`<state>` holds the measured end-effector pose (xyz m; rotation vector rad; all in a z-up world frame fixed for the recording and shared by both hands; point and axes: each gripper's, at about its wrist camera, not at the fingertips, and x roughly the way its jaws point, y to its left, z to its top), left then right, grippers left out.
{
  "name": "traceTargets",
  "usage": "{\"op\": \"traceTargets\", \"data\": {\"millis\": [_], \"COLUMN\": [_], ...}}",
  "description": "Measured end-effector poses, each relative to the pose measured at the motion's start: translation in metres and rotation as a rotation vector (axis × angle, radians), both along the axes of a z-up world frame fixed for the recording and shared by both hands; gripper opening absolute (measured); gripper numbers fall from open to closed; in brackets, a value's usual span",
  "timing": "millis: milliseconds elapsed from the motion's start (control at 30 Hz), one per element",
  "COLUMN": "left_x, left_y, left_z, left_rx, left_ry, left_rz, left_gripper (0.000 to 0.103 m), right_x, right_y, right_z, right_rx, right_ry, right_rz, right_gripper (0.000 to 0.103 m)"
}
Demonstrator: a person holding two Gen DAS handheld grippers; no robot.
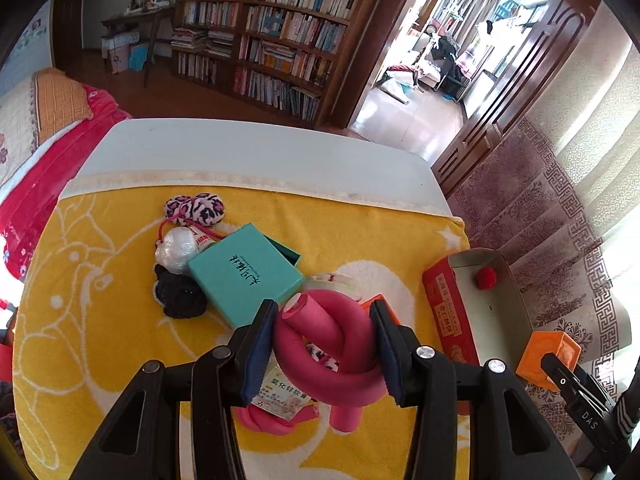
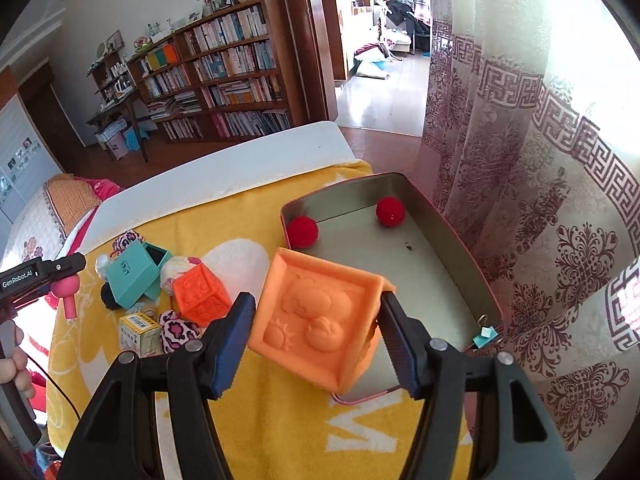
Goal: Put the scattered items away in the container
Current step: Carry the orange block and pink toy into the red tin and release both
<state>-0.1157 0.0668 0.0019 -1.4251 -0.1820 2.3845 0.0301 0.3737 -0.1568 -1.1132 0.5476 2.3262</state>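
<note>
left gripper (image 1: 324, 328) | jaws clamp pink foam roller (image 1: 320, 344) | above yellow towel (image 1: 100, 280)

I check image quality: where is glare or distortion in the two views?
Left wrist view: doorway overexposed, table edge bowed by fisheye. Right wrist view: glare through the curtain; orange block sharp, black corners around.

Matt metal tin (image 2: 420, 264), terry towel (image 2: 280, 420)

A white table (image 1: 256, 152) carries a yellow towel (image 1: 100, 280) strewn with items
</note>
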Motion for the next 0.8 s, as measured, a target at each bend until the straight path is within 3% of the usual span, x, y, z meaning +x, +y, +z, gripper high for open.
{"op": "traceTargets", "data": {"millis": [500, 633, 800], "left_x": [0.011, 0.010, 0.008], "left_y": [0.125, 0.153, 0.184], "left_z": [0.028, 0.037, 0.046], "left_rx": [0.059, 0.072, 0.080], "left_ry": [0.030, 0.045, 0.058], "left_rz": [-0.216, -0.266, -0.321], "left_gripper": [0.049, 0.049, 0.049], "right_x": [0.018, 0.022, 0.031], "right_y": [0.030, 0.033, 0.040], "right_z": [-0.024, -0.017, -0.022], "right_rx": [-0.058, -0.036, -0.062], "right_ry": [-0.015, 0.007, 0.004], "right_rz": [-0.030, -0.055, -0.089], "right_gripper": [0.069, 0.079, 0.079]}}
